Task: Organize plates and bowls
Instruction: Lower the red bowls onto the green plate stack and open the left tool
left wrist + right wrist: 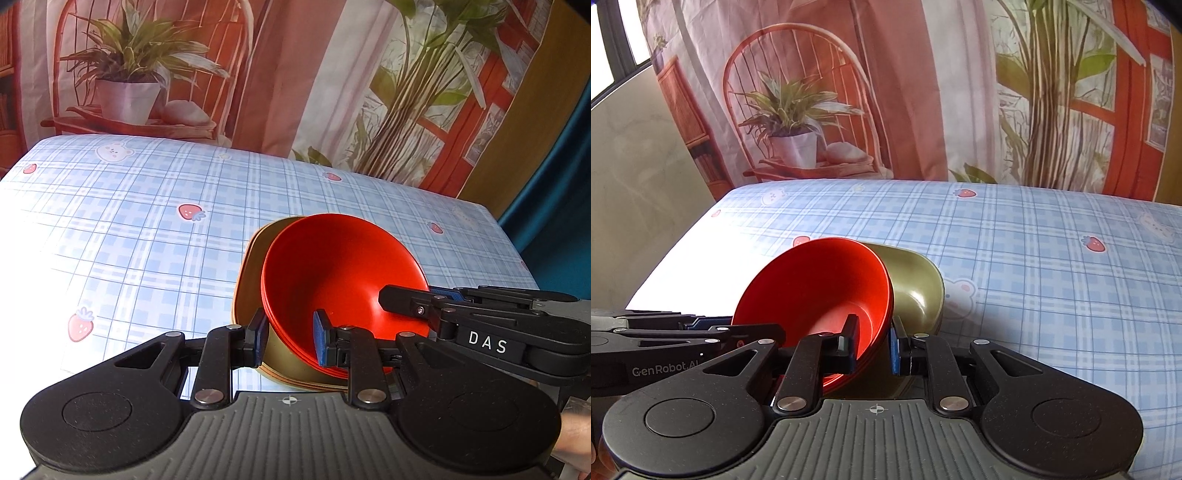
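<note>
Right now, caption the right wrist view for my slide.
Right gripper pinches the red bowls' rim, nested in olive dish, above the plaid tablecloth.

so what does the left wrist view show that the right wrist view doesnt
Only the left wrist view shows the left gripper head-on, straddling the near rims of the stack, with a teal curtain at far right. Only the right wrist view shows the right gripper closed on the red rim, plus a grey wall and a window corner at far left. Both show the red bowls nested in the olive dish, the checked tablecloth, and the printed plant backdrop.
</note>
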Demonstrator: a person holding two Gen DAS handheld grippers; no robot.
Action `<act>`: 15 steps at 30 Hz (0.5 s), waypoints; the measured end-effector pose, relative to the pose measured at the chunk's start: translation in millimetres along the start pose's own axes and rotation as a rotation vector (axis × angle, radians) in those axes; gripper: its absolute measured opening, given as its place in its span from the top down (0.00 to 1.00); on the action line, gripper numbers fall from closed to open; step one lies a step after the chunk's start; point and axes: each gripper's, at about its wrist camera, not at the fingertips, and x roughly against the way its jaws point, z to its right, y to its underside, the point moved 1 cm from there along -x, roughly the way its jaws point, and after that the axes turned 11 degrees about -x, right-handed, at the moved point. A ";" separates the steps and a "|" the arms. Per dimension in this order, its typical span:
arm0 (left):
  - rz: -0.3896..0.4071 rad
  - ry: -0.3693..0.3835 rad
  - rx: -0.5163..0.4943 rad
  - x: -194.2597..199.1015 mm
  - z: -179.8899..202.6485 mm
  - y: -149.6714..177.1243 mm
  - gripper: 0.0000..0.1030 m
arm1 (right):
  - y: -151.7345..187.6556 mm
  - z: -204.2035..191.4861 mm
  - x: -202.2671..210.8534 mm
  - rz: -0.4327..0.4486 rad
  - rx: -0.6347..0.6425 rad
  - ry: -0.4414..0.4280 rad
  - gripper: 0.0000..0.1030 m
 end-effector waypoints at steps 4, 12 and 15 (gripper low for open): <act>-0.002 -0.002 -0.008 -0.9 1.0 0.7 0.75 | 0.0 -0.5 1.2 -0.002 0.005 0.005 0.85; -0.004 -0.002 -0.001 -1.4 0.7 0.4 0.75 | 0.6 -1.9 1.7 -0.001 0.015 0.012 0.84; -0.003 -0.006 -0.010 -1.7 1.2 0.8 0.75 | 0.4 -2.8 1.2 -0.002 0.018 0.013 0.84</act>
